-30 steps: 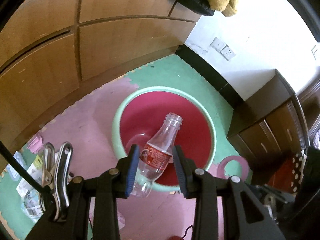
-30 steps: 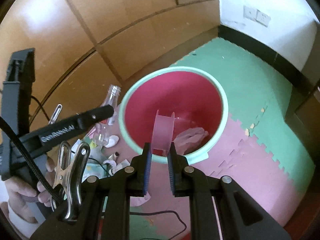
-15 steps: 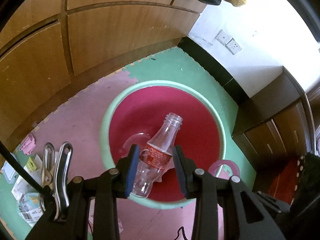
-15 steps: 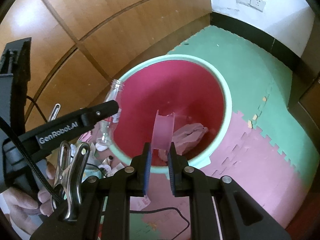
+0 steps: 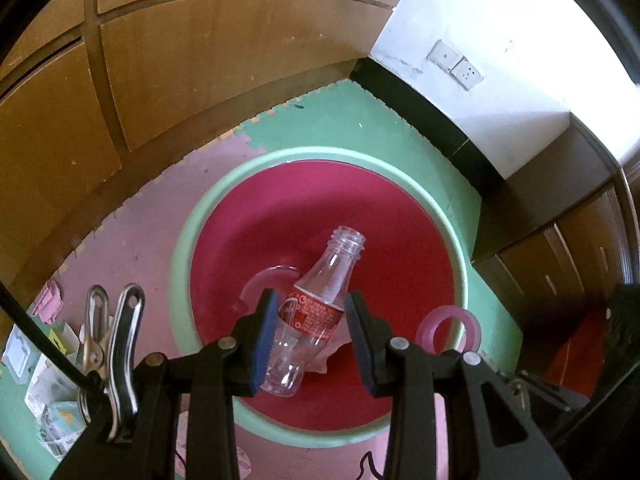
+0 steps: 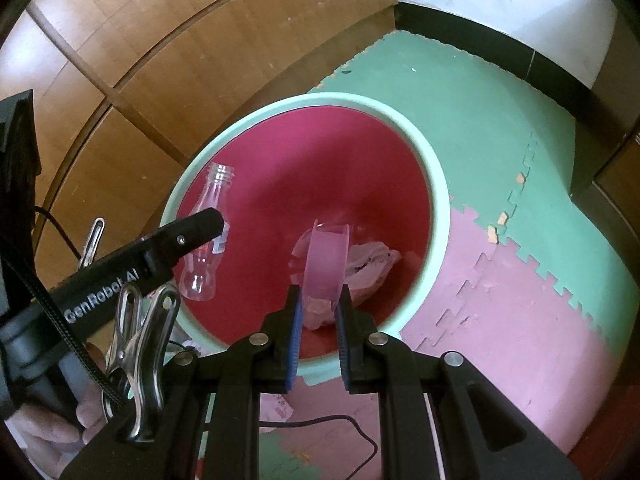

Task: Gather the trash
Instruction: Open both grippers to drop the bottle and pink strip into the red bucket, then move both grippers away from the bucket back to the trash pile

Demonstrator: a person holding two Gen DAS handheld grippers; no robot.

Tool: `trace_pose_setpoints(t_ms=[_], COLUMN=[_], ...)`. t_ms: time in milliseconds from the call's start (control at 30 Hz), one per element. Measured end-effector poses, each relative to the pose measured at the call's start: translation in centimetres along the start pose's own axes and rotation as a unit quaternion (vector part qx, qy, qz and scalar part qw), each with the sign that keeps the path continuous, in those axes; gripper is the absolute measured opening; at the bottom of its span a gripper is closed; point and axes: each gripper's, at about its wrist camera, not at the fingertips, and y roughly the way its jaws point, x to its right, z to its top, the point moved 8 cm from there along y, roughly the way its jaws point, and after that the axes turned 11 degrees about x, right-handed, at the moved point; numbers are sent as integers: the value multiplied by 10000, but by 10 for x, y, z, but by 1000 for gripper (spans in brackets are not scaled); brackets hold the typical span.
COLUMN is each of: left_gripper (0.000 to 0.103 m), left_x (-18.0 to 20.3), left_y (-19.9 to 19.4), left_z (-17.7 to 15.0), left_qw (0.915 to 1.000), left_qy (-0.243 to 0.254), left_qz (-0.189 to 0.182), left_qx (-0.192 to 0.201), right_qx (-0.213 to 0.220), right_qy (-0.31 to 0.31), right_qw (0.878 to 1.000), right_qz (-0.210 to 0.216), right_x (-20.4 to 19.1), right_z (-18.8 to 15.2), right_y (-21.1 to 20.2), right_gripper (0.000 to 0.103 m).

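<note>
My left gripper (image 5: 312, 320) is shut on a clear plastic bottle (image 5: 320, 300) with a red label, neck pointing away, hanging over the red inside of a round bin with a mint-green rim (image 5: 180, 248). The right wrist view shows that bottle (image 6: 208, 232) over the bin's left side, held by the left gripper's fingers (image 6: 196, 228). My right gripper (image 6: 318, 312) is shut on a pink translucent tape roll (image 6: 326, 260), held on edge above the bin (image 6: 436, 208). The same roll (image 5: 448, 326) shows at the bin's right rim in the left wrist view. Crumpled pink paper (image 6: 372, 260) lies on the bin's bottom.
The bin stands on green and pink foam floor mats (image 6: 500, 160), close to a wooden wardrobe (image 5: 180, 60). Paper and packaging scraps (image 5: 36, 364) lie on the floor left of the bin. A black cable (image 6: 340, 424) runs across the mat. A dark cabinet (image 5: 568, 240) is at the right.
Both grippers have come lower and closer over the bin, which now looks larger. The bottle and the tape roll have moved from above the near rim to over the red inside. Both grips are unchanged.
</note>
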Motion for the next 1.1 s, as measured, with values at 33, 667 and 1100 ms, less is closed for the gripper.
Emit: trace_pose_setpoints(t_ms=[33, 667, 1100], left_gripper=[37, 45, 45], left_x=[-1, -5, -3], left_y=[2, -4, -35], left_z=[-1, 1, 2], left_qw=[10000, 9997, 9998], left_qy=[-26, -207, -149], left_qz=[-13, 34, 46], left_qx=[-39, -92, 89], right_qx=[0, 102, 272], right_qy=[-5, 191, 183], right_qw=[10000, 9997, 9995], right_qz=[1, -83, 30], right_x=[0, 5, -3], right_z=[1, 7, 8], right_y=[1, 0, -20], right_gripper=[17, 28, 28])
